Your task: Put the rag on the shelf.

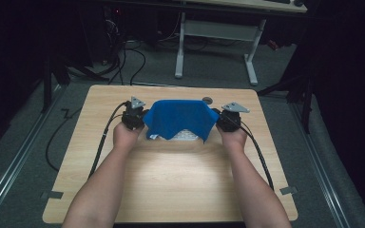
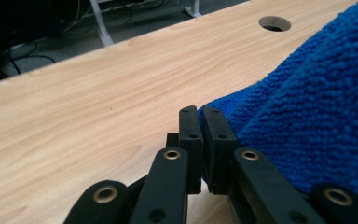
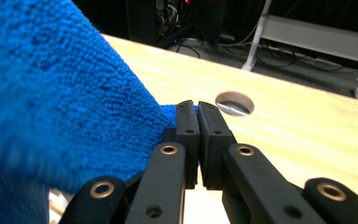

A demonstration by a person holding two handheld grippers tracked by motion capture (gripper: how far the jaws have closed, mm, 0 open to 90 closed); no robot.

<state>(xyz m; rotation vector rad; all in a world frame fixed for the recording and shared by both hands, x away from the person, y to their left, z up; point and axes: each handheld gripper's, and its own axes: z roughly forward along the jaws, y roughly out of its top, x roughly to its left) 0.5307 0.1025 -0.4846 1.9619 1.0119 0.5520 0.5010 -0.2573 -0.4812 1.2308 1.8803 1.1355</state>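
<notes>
The blue cloth hangs between the two tongs, its bottom edge near the surface. The left tongs pinch one top corner and the right tongs pinch the other. It looks soft, light and floppy, so the corners are the best places to hold.

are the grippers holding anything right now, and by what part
Yes: both hold the blue cloth. The left gripper is shut on its left corner, the right gripper on its right corner, so it hangs stretched between them over the table.
</notes>
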